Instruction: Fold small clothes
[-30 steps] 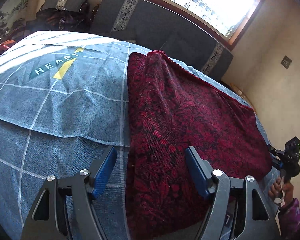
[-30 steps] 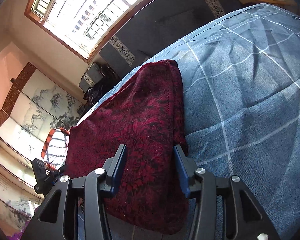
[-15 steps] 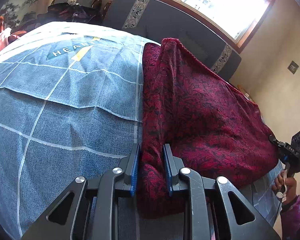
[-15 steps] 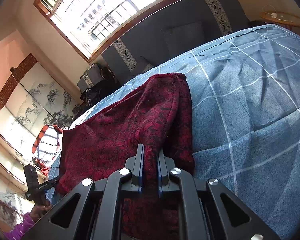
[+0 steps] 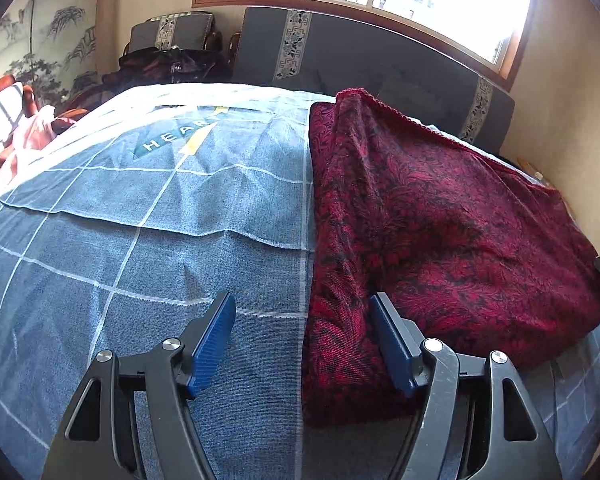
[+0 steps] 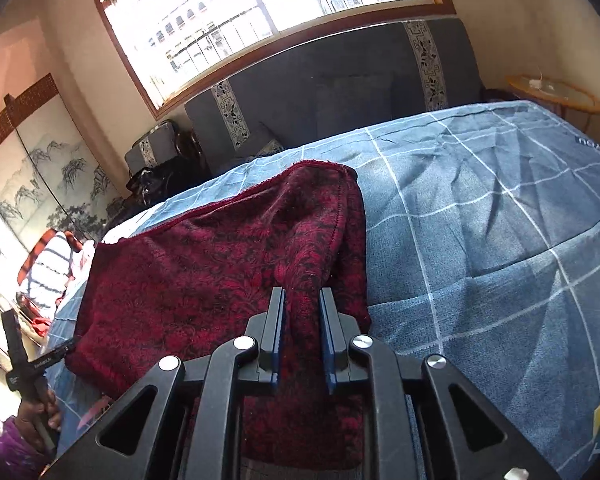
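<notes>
A dark red patterned garment (image 5: 440, 232) lies spread on the blue checked bed cover (image 5: 140, 264), bunched into raised folds. My left gripper (image 5: 300, 304) is at its near left edge with jaws opening wide. That edge lies loose between them, close to the right pad (image 5: 388, 340). In the right wrist view the same garment (image 6: 204, 272) rises in a ridge into my right gripper (image 6: 302, 294). Its narrow jaws pinch the ridge and are starting to open. The left gripper (image 6: 20, 360) shows at the far left of that view, in a hand.
A dark padded headboard (image 5: 380, 64) and a bright window stand behind the bed. Loose clothes (image 5: 16, 136) are piled at the bed's left side by a painted screen. A small round table (image 6: 552, 92) stands beyond the right corner. The bed cover (image 6: 500, 240) stretches right.
Both grippers shut on folds of the red garment, drawing it up. Since then the left jaws have spread wide off the cloth. The right jaws, slightly wider, have risen with the ridge.
</notes>
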Available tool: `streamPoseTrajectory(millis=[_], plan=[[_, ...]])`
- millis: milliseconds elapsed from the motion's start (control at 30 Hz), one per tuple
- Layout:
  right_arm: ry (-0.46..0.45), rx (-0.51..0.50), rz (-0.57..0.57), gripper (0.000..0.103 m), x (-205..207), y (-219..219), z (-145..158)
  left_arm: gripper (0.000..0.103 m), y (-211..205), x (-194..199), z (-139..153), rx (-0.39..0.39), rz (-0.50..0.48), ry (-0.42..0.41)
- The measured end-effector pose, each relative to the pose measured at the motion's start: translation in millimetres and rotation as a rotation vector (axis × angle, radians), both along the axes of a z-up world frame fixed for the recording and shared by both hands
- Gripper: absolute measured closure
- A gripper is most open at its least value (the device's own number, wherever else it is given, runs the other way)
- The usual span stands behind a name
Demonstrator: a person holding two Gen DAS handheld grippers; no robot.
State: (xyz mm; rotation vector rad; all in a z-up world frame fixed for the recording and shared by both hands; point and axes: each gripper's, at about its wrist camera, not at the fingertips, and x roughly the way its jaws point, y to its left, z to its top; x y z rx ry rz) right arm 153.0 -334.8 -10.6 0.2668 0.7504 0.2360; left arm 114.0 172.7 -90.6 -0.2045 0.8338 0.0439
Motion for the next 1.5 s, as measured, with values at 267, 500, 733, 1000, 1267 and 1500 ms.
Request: streamPoseTrajectory(millis=[267, 500, 733, 1000, 1267, 1500], plan=[[0.004, -0.237, -0.011, 0.066, -13, 37, -13, 0.03, -21, -5, 4, 0.133, 0.0, -0.028], [0.106, -0.327, -0.01, 0.05, 0, 48, -32, 0.024, -21, -6, 5, 0.162, 0.019, -0.028], [0.122, -0.343, -0.024, 0.036, 3, 48, -34, 0.019, -23, -7, 5, 0.188, 0.035, -0.022], [0.168, -0.319, -0.078, 0.012, 8, 36, -39, 0.014, -23, -6, 5, 0.198, 0.044, -0.017], [0.161, -0.416, -0.123, 0.001, 7, 46, -38, 0.007, -26, -9, 8, 0.214, 0.039, -0.033], [0.157, -0.432, -0.127, 0.0, 7, 48, -36, 0.007, -40, -11, 21, 0.278, -0.06, -0.059]])
